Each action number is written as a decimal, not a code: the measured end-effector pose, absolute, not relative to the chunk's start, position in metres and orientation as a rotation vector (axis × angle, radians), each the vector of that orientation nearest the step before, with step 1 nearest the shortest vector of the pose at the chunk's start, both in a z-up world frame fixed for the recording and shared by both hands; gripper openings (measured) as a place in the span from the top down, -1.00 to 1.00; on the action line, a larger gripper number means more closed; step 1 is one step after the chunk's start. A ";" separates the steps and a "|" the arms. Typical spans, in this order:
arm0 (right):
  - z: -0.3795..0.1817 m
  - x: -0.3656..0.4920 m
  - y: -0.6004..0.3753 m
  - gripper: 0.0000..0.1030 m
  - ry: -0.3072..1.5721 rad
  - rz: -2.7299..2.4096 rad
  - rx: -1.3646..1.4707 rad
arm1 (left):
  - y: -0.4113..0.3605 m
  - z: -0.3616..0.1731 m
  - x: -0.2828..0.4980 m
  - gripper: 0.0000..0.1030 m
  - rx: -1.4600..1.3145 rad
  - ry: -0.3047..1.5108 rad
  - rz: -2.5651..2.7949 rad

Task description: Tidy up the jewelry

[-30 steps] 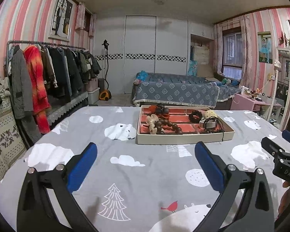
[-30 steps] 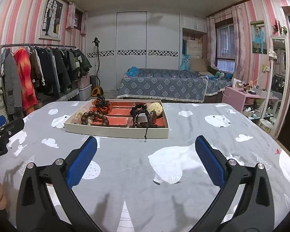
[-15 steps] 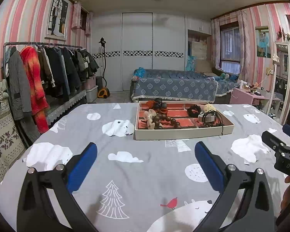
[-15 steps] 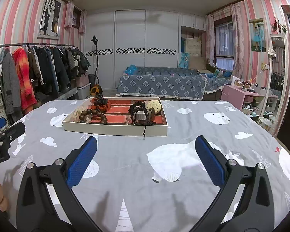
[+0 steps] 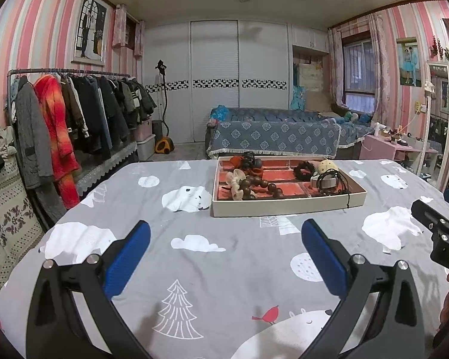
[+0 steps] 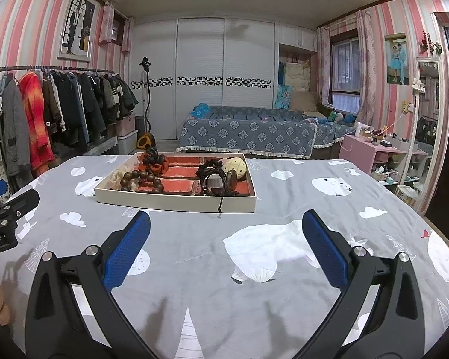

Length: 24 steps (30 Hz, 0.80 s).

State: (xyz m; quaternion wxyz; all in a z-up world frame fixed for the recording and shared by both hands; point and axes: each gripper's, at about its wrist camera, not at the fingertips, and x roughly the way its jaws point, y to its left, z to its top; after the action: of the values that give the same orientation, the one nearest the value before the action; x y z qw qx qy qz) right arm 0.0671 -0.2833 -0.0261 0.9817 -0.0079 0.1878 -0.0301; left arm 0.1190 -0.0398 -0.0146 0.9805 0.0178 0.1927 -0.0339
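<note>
On cloth: tray (image 5: 287, 206) holds bead bracelets (image 5: 256, 186); both hand-held grippers (image 5: 224, 240) (image 6: 224, 230) released

The left gripper (image 5: 224, 249) hangs over the surface (image 5: 194, 269), jaws wide apart and empty. Ahead sits a tray (image 5: 284, 206) holding beads (image 5: 259, 186) and cords (image 5: 329, 181).

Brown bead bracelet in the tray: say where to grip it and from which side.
Grip the brown bead bracelet across its front arc, where the beads lie exposed near the tray's near wall, coming from above: the raised walls block a level approach. The left gripper, open and empty, likely suits best.
</note>
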 end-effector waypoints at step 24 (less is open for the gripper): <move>-0.029 0.068 -0.287 -0.92 0.387 -0.070 -0.009 | -0.040 -0.015 0.120 -0.91 0.045 0.384 -0.068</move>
State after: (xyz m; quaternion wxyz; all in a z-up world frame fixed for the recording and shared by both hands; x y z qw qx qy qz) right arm 0.0678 -0.2873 -0.0289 0.9807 -0.0045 0.1923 -0.0346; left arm 0.1196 -0.0399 -0.0152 0.9808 0.0225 0.1909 -0.0337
